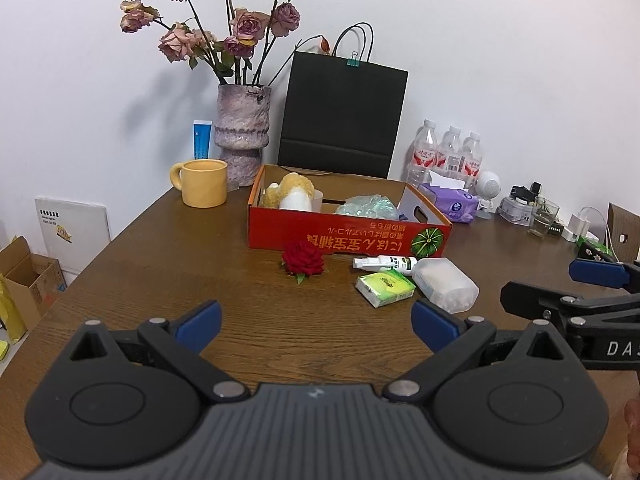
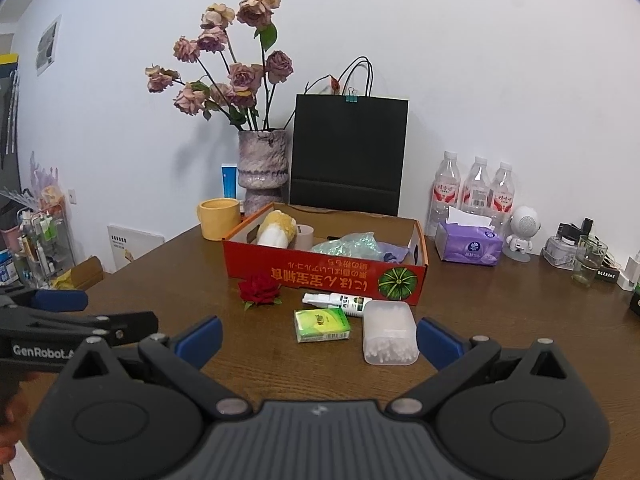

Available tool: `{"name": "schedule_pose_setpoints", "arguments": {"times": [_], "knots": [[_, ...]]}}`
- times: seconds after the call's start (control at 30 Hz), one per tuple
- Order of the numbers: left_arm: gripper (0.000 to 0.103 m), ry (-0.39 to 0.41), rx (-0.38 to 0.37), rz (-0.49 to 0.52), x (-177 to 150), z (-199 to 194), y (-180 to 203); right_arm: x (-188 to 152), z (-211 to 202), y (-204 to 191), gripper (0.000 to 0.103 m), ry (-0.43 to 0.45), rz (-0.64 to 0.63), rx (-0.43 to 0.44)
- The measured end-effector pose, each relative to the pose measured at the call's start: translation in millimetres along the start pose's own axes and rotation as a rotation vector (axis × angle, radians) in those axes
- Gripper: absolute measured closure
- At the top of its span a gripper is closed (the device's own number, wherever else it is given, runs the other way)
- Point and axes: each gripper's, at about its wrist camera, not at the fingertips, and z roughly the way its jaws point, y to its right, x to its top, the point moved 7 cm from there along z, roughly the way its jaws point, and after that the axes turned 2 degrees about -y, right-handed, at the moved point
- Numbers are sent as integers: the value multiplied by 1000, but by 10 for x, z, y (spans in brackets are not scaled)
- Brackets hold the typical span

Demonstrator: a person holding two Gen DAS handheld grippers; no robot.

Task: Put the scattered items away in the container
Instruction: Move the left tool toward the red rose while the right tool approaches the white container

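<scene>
While both grippers hang above the near part of the brown wooden table (image 1: 160,264), nothing is held in either. The left gripper (image 1: 316,326) has its blue-padded jaws spread wide over bare wood, and the right gripper (image 2: 319,336) stands just as wide, its right pad near the clear plastic box of cotton swabs (image 2: 389,332).

Four loose items lie in front of the red cardboard tray with the green pumpkin print (image 2: 320,276). A red rose head (image 2: 259,290) sits just in front of the tray's near wall, toward its left end. A white spray bottle with a green label (image 2: 338,303) lies on its side close to the tray. Just in front of it lies a green pack of tissues (image 2: 322,324), and the swab box touches the bottle's end.

Inside the tray are a yellow and white plush toy (image 2: 276,229), a roll of tape (image 2: 305,237) and a crumpled greenish plastic bag (image 2: 348,245).

Behind the tray stand a yellow mug (image 2: 218,218), a mottled purple vase of faded roses (image 2: 262,172) and a black paper bag (image 2: 348,152).
</scene>
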Motion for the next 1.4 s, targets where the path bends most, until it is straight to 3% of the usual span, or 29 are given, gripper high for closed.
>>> {"name": "schedule_pose_setpoints", "arguments": {"times": [0.6,0.93,1.4], "knots": [[0,-58,2,18,-12,375,-42,-186,527,246,0,-82,40,-20],[0,-87,11,69,71,875,-11,-328,977,560,0,-126,73,-100],[0,-230,18,73,97,1740,-158,-411,1701,969,0,-238,107,-182]]}}
